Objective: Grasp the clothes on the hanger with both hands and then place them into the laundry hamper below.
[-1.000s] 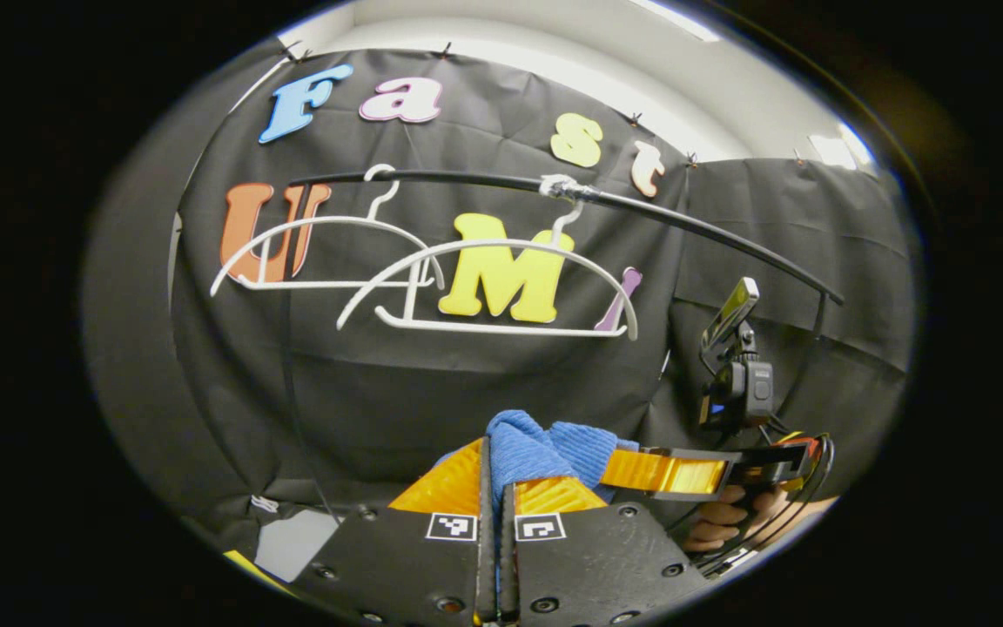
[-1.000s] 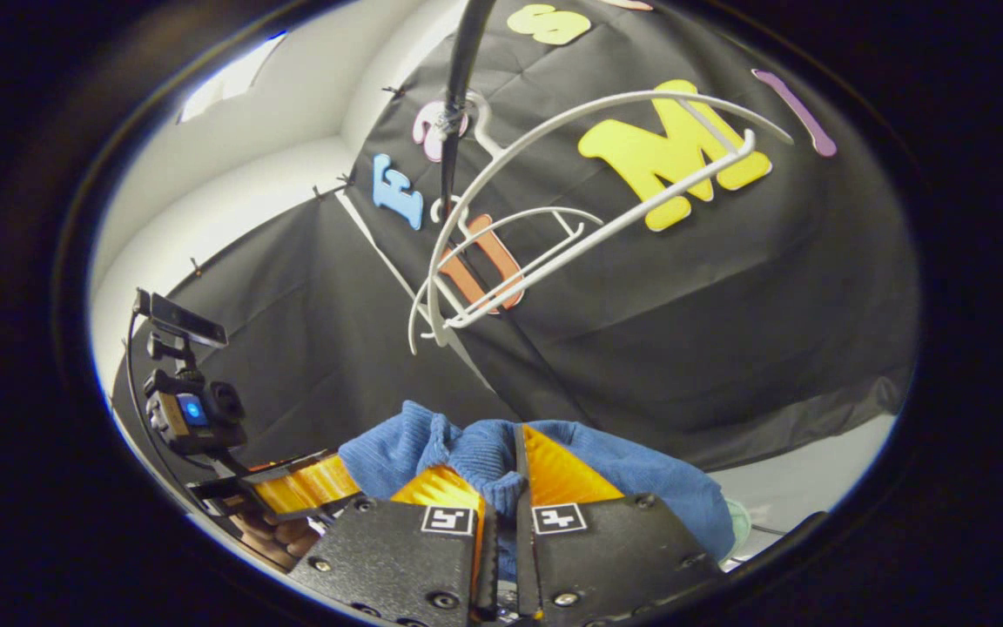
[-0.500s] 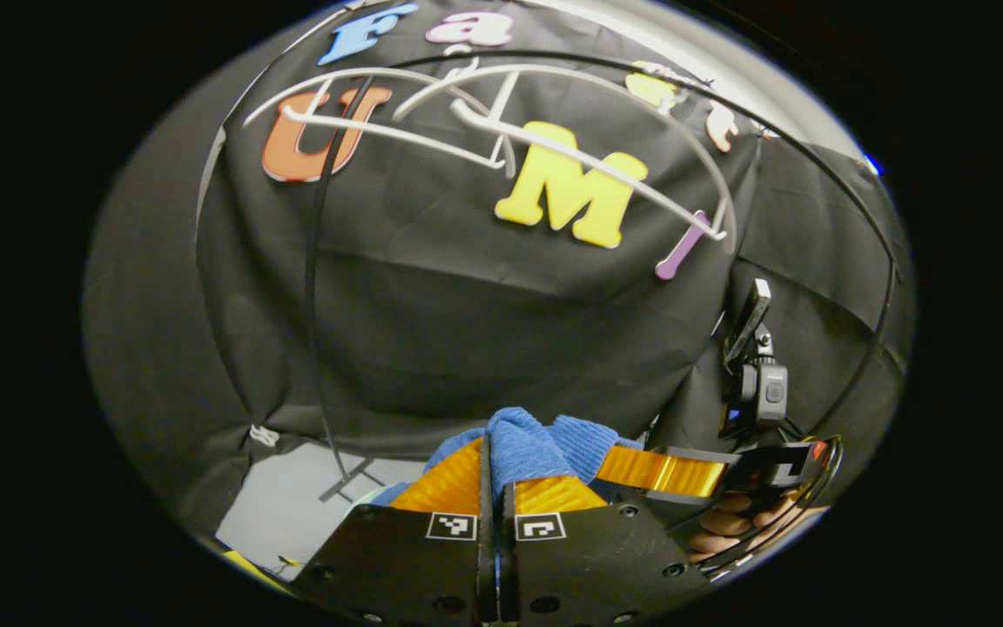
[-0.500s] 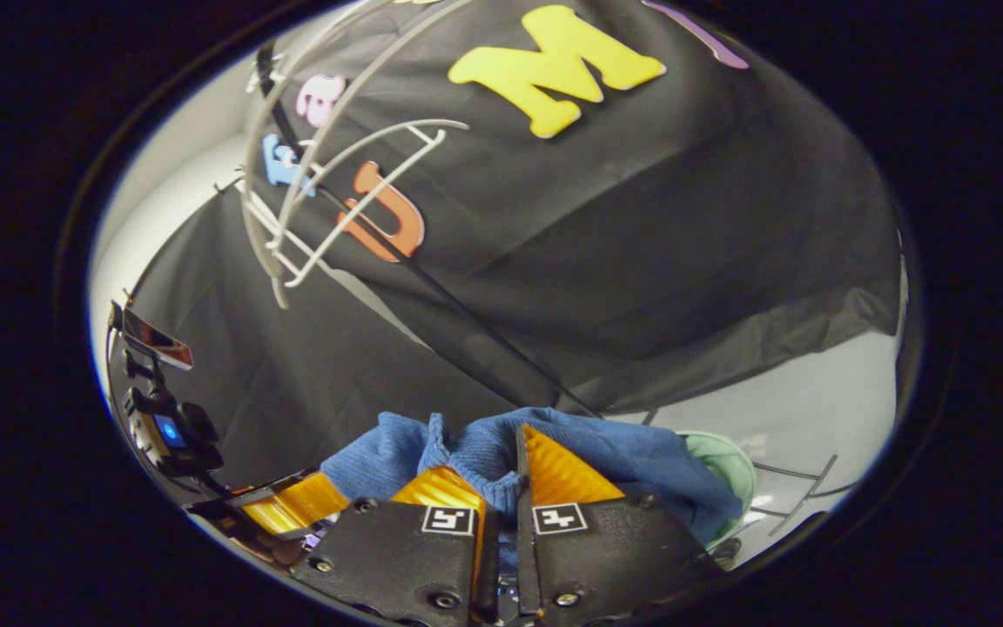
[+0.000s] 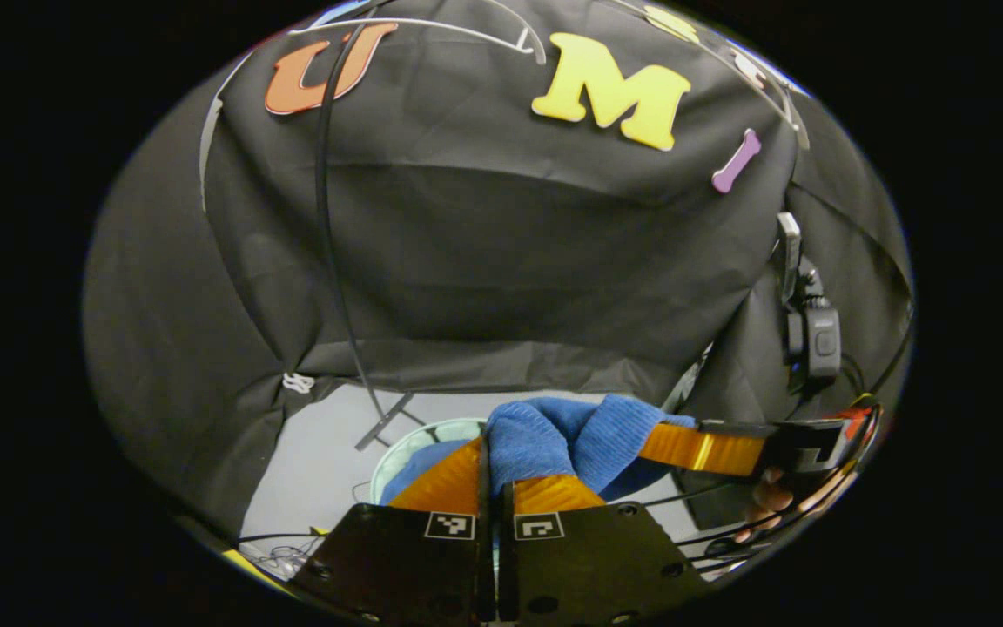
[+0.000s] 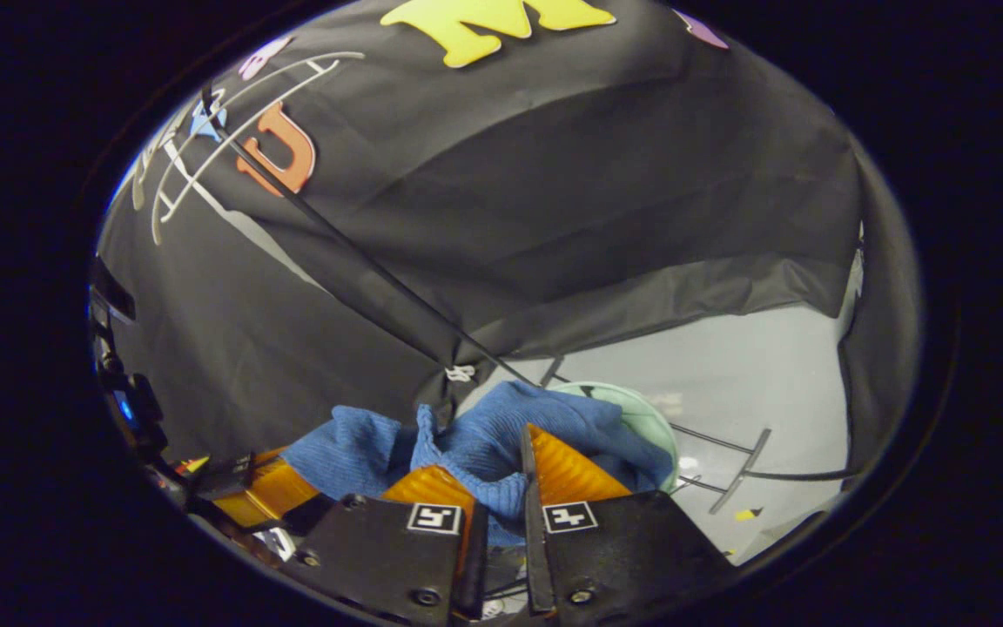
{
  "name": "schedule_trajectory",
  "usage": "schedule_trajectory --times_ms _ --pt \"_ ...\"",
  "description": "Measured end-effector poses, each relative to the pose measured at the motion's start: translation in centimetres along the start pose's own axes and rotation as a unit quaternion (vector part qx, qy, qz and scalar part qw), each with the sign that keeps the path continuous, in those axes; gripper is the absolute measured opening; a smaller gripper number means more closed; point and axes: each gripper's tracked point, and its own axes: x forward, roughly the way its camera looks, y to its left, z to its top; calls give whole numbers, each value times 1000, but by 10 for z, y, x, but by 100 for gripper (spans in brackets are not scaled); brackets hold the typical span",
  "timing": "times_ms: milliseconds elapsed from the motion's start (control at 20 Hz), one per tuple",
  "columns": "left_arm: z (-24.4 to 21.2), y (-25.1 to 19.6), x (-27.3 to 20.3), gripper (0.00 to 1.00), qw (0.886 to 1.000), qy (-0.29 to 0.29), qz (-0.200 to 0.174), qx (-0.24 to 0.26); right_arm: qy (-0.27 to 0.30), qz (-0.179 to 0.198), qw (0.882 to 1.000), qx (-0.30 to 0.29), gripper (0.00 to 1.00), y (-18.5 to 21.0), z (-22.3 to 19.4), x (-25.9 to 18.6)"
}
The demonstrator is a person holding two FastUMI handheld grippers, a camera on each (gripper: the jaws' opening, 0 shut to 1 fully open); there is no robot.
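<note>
In the left gripper view, the left gripper point(image 5: 491, 475) has its fingers pressed together on a fold of the blue cloth point(image 5: 567, 435), which bunches up just above the fingertips. To the right in the same view the right gripper point(image 5: 710, 448) reaches in from the side and meets the same cloth, with part of a hand point(image 5: 771, 501) behind it. Below the cloth sits the pale green hamper point(image 5: 419, 440) on the grey floor point(image 5: 327, 453), beside the foot of the black rack point(image 5: 327, 218). In the right gripper view, the right gripper point(image 6: 501, 483) clamps a ridge of the blue cloth point(image 6: 484, 440) between its fingers, and the hamper's rim point(image 6: 641, 414) curves just behind the cloth. The left gripper point(image 6: 258, 492) lies at lower left, touching the cloth's other end; it seems closed there, though the edge is dim. White hangers point(image 6: 205, 157) hang bare on the rack's rail at upper left.
</note>
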Motion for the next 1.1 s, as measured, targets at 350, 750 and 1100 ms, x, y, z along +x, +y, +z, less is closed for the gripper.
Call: schedule_trajectory --times_ms 350,750,1100 --pt "-25 16 0 62 999 49 9 4 -35 -57 996 -66 54 -14 15 -40" --pt "9 31 -62 96 999 -1 19 48 -167 -125 972 -106 83 2 48 -160" --pt "63 18 -146 97 992 -105 2 76 -288 -169 937 -106 94 23 39 -269"
